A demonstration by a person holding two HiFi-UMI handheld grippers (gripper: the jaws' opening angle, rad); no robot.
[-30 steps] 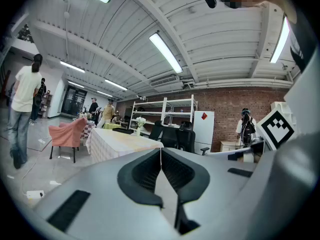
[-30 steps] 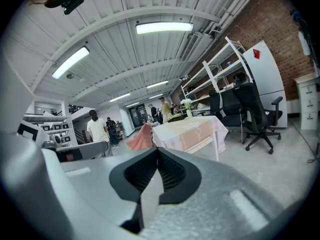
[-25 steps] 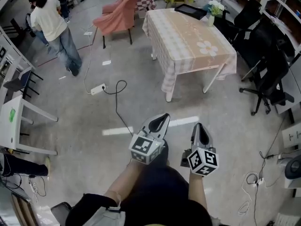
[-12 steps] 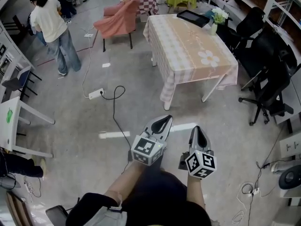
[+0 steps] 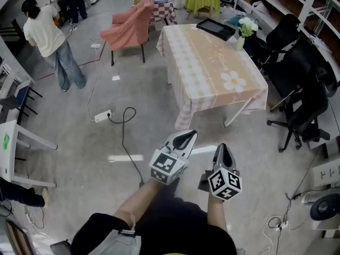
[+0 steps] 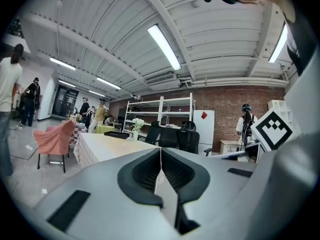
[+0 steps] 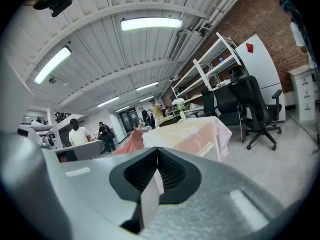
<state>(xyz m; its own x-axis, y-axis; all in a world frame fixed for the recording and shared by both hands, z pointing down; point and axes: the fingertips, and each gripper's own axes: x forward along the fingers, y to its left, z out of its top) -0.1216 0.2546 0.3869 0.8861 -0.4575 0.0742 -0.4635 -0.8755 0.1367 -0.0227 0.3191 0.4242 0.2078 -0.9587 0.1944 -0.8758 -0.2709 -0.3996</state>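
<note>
Now: left gripper (image 5: 186,135), right gripper (image 5: 223,147) both closed, empty, side by side, aimed toward clothed surface (image 5: 212,62), nothing within reach.

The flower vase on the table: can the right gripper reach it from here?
Probably not. The right gripper, jaws shut, is over floor short of the table; the flower vase stands at its far end.

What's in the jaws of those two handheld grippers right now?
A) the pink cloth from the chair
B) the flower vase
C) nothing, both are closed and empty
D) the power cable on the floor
C: the jaws of the left gripper and of the right gripper each meet with nothing between them, held over the floor short of the table.
</note>
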